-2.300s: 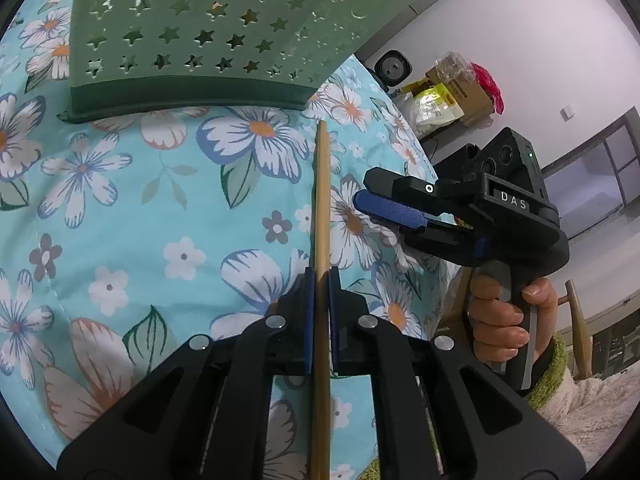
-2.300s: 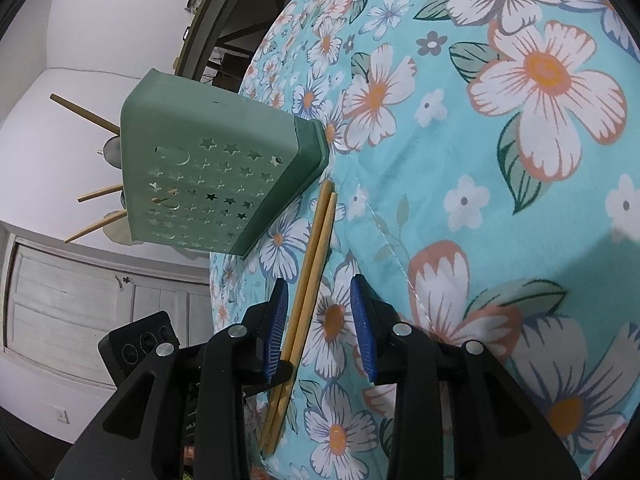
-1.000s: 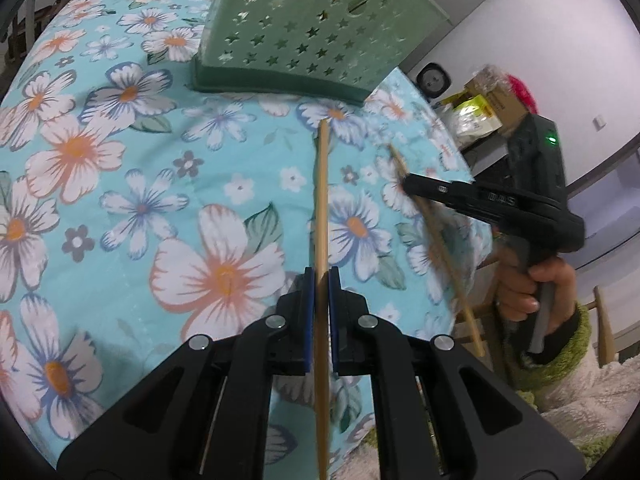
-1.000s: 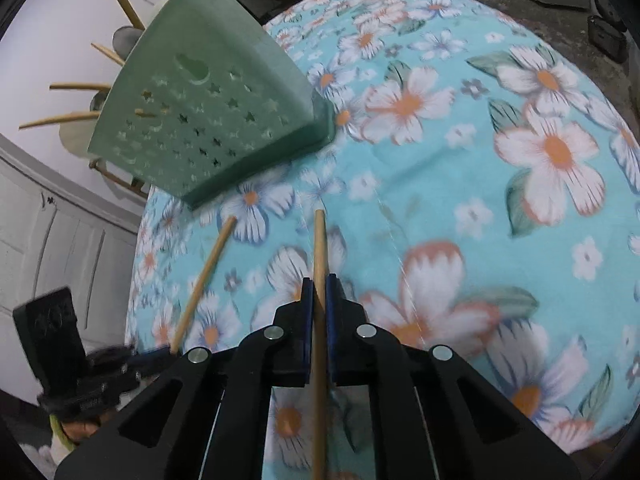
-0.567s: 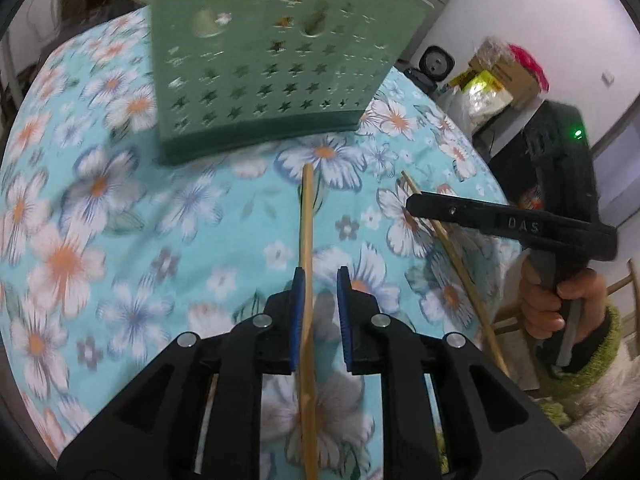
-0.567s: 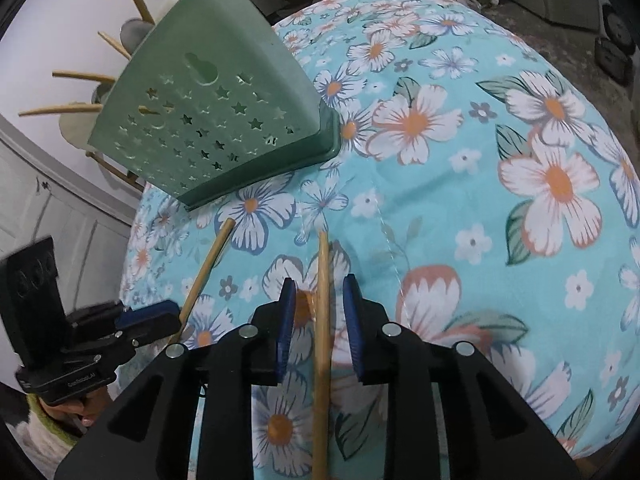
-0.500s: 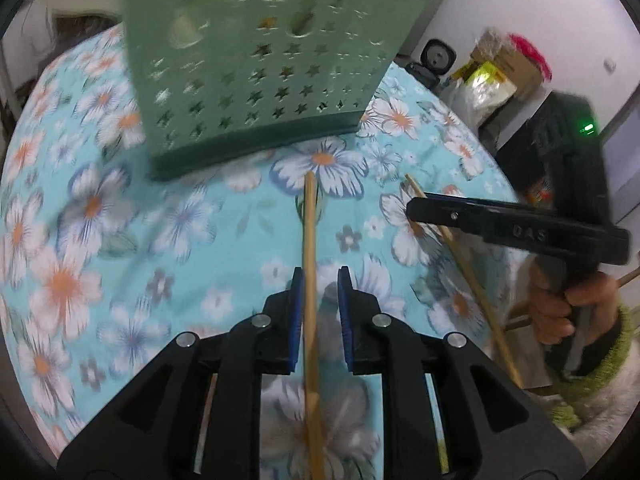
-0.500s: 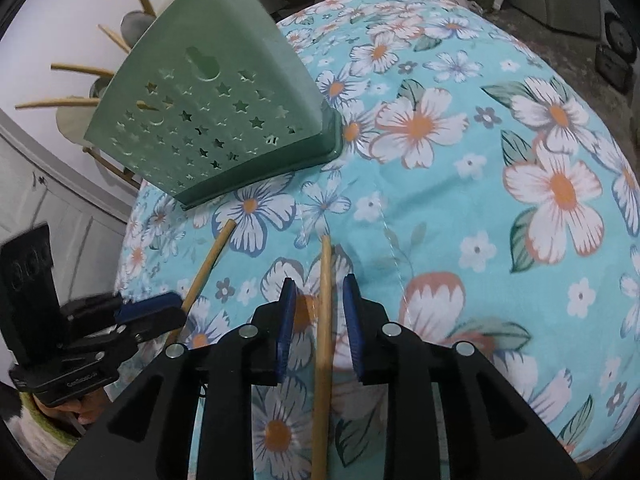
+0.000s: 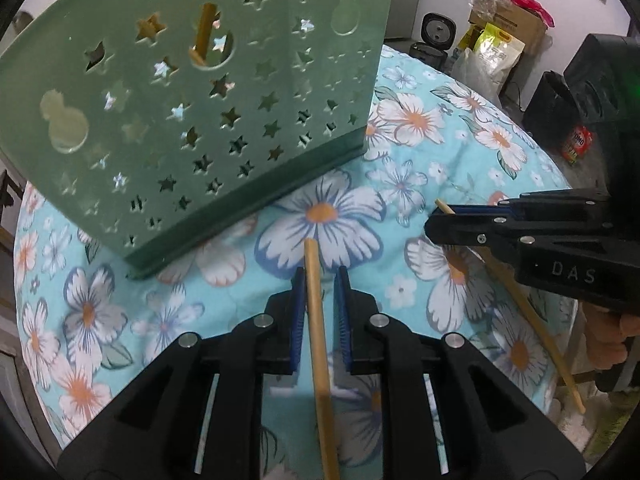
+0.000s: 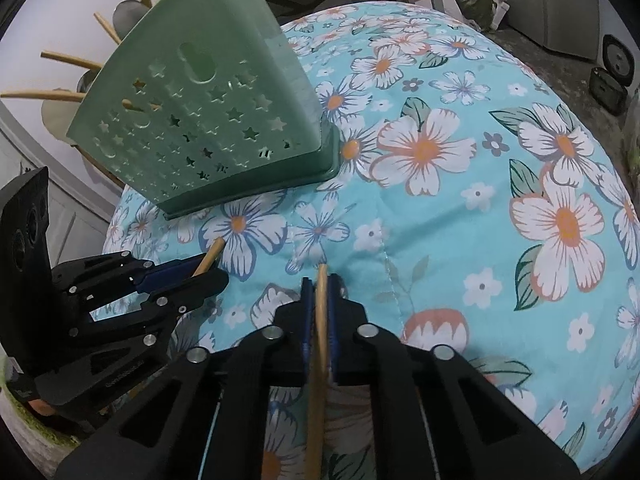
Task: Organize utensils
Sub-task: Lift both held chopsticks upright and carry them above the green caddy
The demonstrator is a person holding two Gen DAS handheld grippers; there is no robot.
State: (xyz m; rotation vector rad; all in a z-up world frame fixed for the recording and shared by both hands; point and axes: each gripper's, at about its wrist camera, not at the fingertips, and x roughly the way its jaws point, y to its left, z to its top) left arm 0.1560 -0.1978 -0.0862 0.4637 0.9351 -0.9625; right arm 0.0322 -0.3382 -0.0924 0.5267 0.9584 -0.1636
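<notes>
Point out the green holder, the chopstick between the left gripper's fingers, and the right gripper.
green holder [image 9: 248,120], left wrist view, star-punched front wall.
chopstick [image 9: 316,320], left wrist view, shaft between the fingers.
right gripper [image 10: 319,312], right wrist view, midway between fingertips.

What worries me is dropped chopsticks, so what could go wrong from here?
1. The left gripper is open, with gaps on both sides of the left chopstick, so it could slip onto the cloth.
2. Both it and the right chopstick point at the holder wall, not its opening; pushing forward would likely hit the wall.
</notes>
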